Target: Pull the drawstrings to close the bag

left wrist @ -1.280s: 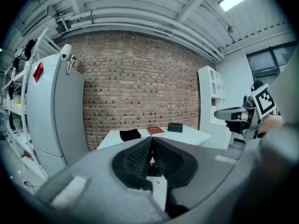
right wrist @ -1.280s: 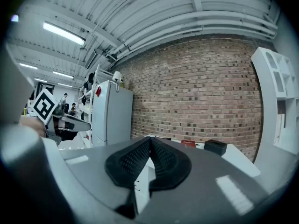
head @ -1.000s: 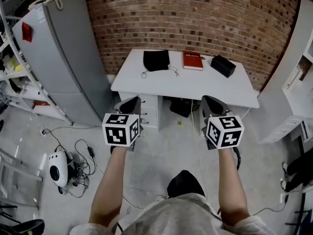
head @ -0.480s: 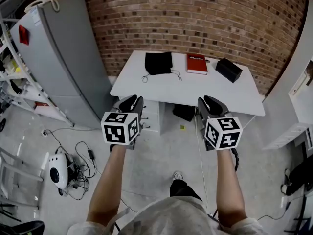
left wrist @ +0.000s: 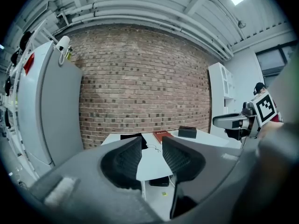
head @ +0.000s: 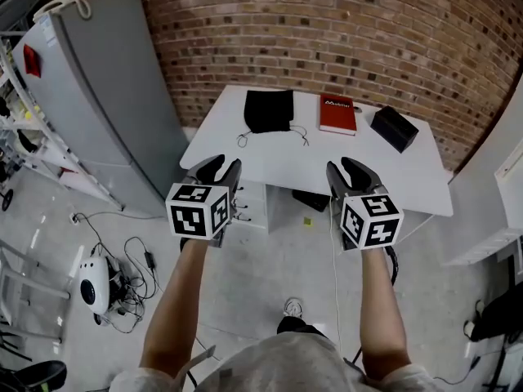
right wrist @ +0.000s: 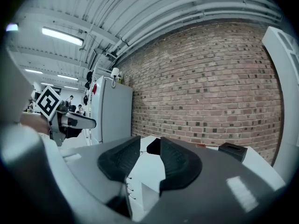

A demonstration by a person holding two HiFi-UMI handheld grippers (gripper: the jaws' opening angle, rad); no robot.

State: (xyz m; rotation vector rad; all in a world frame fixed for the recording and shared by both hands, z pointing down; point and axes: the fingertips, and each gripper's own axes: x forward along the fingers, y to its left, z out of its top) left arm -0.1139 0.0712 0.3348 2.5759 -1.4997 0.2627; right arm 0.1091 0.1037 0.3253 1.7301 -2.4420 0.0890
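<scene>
Light grey top (head: 286, 366), short-sleeved, forearms bare. One pale shoe (head: 292, 307). Two hand-held tools, left gripper (head: 219, 167) and right gripper (head: 348, 168): dark grey moulded shells, rounded towards the front, each capped at the rear with a white cube (head: 198, 211) printed with black square markers. Black ribbed pads (left wrist: 122, 160) set in curved matt grey housings. Thin black cable (head: 397, 265) looped under the right-hand tool.

Lab workshop, brick wall (head: 327, 39), ceiling pipes (left wrist: 140, 18), floor cables (head: 135, 272)
</scene>
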